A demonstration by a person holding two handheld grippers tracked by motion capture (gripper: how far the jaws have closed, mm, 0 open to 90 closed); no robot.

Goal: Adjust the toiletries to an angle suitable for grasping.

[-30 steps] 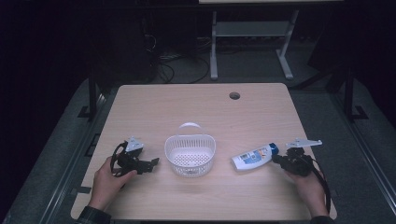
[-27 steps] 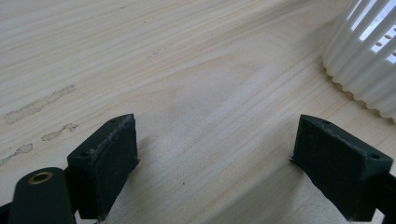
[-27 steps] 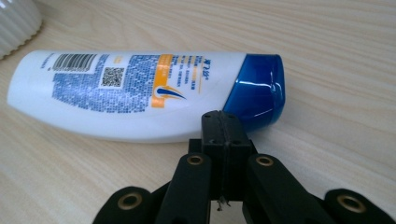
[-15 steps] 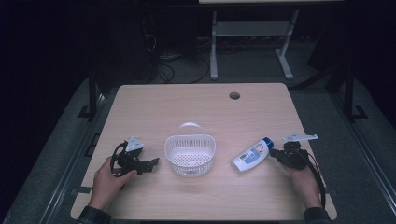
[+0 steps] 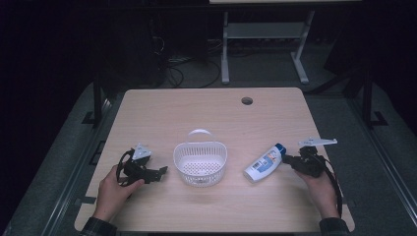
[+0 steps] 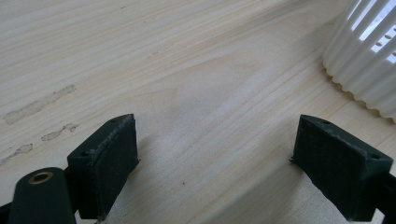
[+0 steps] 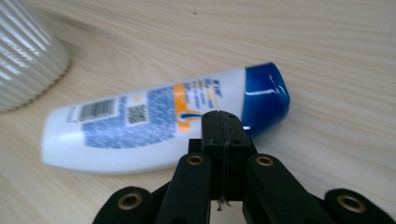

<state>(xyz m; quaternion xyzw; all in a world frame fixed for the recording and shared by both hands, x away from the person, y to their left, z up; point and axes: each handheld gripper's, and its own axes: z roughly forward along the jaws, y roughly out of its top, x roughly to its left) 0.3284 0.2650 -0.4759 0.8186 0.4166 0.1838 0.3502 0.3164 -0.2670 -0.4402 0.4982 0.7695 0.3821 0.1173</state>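
A person sits at a pale wooden table [image 5: 206, 110] with a two-jaw gripper in each hand; between the hands stands a white slatted plastic basket [image 5: 200, 162] with its handle raised at the far side. The right gripper [image 5: 286, 159] lies low over the table at the right, its jaws pressed flat together with nothing between them, pointing toward the blue cap of a white shampoo bottle [image 5: 264, 162]; in the right gripper view the closed tips [image 7: 223, 122] sit just in front of the bottle [image 7: 159, 123], near where the white body meets the cap, though I cannot tell whether they touch it. The bottle lies on its side on the bare wood, label up with a barcode showing, its cap end toward the far right and its base end toward the basket; it rests just right of the basket, apart from it. The left gripper [image 5: 161, 172] rests at the left of the table, aimed toward the basket; its jaws stand wide apart over bare wood with nothing in them [image 6: 219, 158]; the basket's ribbed wall [image 6: 364, 60] rises just beyond its right-hand jaw. A round cable hole [image 5: 247, 101] sits near the table's far edge.
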